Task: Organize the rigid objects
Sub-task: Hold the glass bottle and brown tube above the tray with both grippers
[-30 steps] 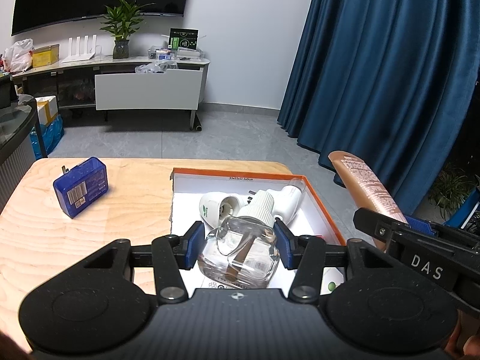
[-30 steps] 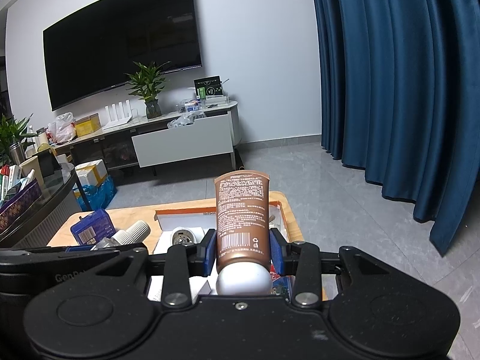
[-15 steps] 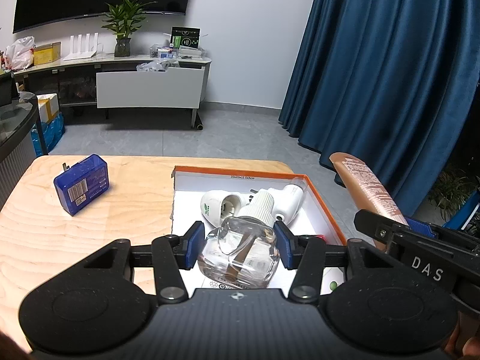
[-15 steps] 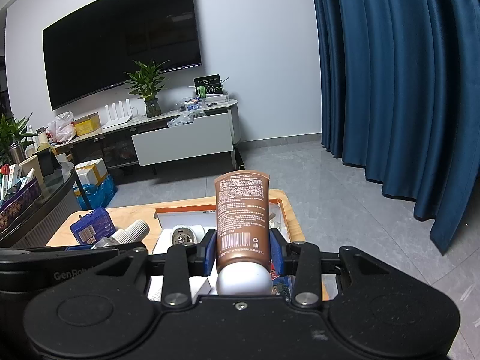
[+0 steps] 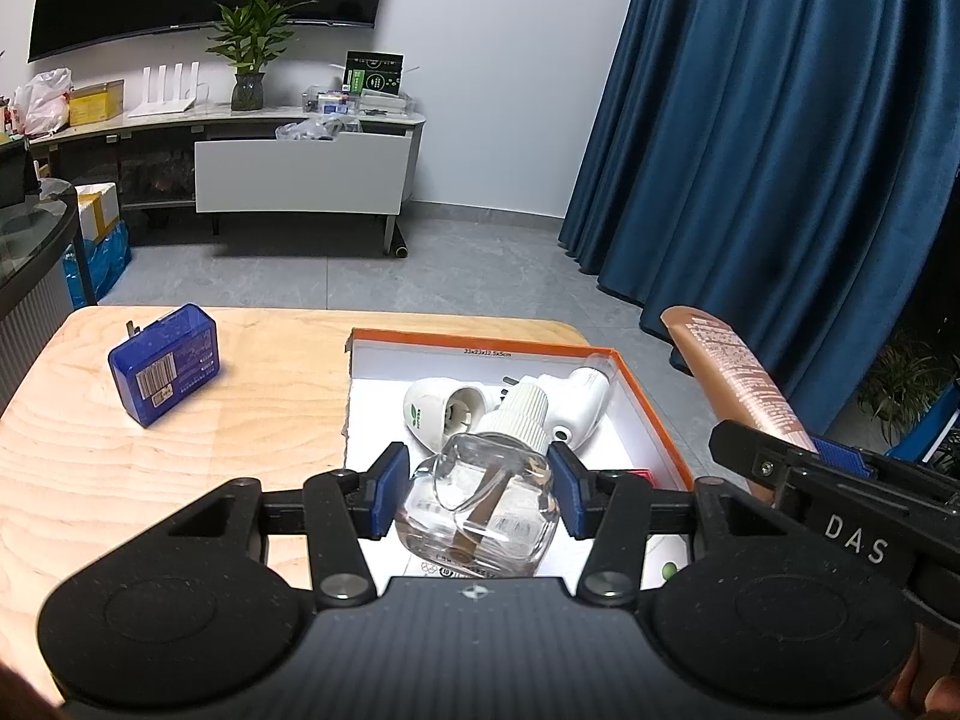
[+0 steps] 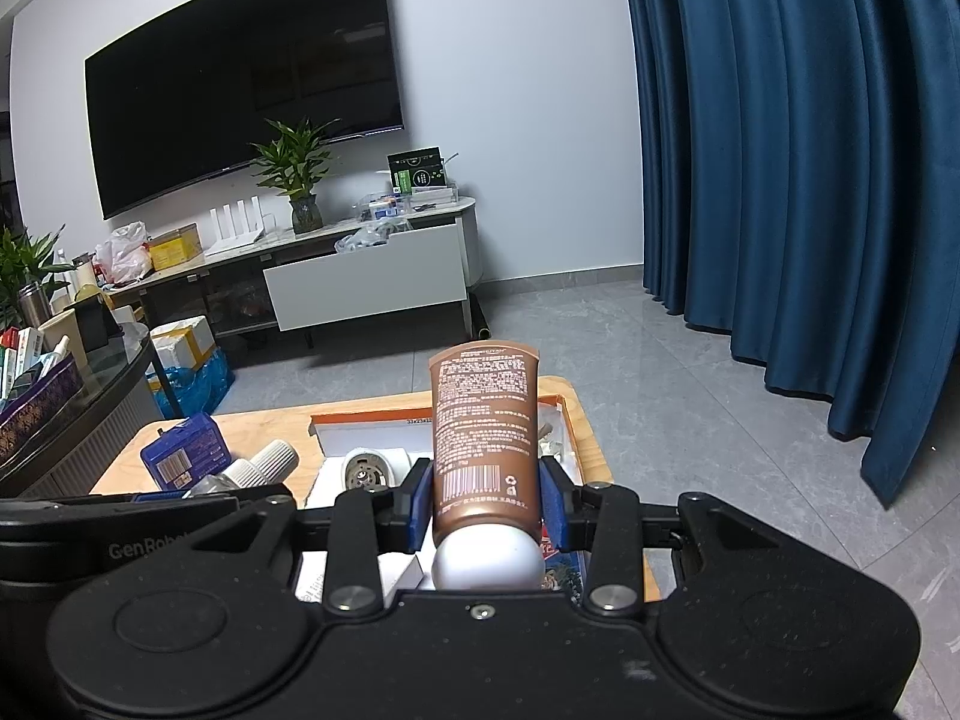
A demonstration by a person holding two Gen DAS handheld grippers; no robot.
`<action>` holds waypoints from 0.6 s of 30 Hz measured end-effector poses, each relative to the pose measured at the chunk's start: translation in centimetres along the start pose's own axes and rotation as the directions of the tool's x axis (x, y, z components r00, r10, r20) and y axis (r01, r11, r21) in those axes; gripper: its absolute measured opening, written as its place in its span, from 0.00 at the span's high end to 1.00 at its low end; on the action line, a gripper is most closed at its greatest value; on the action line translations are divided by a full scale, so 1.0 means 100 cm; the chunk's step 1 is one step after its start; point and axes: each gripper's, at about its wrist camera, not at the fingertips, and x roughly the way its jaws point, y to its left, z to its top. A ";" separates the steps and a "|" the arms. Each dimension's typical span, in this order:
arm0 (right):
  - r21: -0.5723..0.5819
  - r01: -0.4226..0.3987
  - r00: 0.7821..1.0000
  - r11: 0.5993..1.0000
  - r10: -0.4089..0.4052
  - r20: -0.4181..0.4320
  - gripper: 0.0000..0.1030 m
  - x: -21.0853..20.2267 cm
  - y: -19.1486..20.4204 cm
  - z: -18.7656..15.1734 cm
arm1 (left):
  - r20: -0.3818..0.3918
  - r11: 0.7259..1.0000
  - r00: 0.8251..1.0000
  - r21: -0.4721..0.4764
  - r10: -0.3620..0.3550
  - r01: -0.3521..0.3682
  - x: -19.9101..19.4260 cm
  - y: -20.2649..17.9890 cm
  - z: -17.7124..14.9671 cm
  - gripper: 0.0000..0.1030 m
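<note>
Left hand-held gripper (image 5: 474, 495): matte black speckled body, two round discs, silver screws, blue pads. Right hand-held gripper (image 6: 485, 501): same build (white "DAS" lettering on its side; "GenRob" on the left's).

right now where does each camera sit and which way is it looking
Left wrist: on the left claw, looking down over the clear bottle it grips into the orange box; right claw at right edge.
Right wrist: on the right claw, looking along the brown tube it grips.
Shared: box, blue case, tube, TV wall.
</note>
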 end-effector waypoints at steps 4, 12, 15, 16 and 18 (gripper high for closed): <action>0.000 0.000 1.000 1.000 0.000 0.000 0.56 0.000 0.000 0.000 | -0.001 1.000 1.000 -0.002 0.000 0.000 0.000 0.000 0.000 0.51; 0.000 0.001 1.000 1.000 -0.001 -0.005 0.56 0.002 0.000 -0.001 | -0.007 1.000 1.000 -0.005 -0.001 0.001 0.001 0.001 -0.001 0.51; 0.001 0.001 1.000 1.000 -0.001 -0.005 0.56 0.002 0.000 -0.002 | -0.008 1.000 1.000 -0.006 0.000 0.000 0.002 0.002 -0.001 0.51; 0.000 0.002 1.000 1.000 -0.002 -0.005 0.56 0.002 0.000 -0.002 | -0.010 1.000 1.000 -0.007 -0.001 0.001 0.002 0.002 -0.001 0.51; 0.002 0.002 1.000 1.000 -0.002 -0.006 0.56 0.002 0.000 -0.002 | -0.011 1.000 1.000 -0.008 0.000 0.000 0.002 0.002 -0.002 0.51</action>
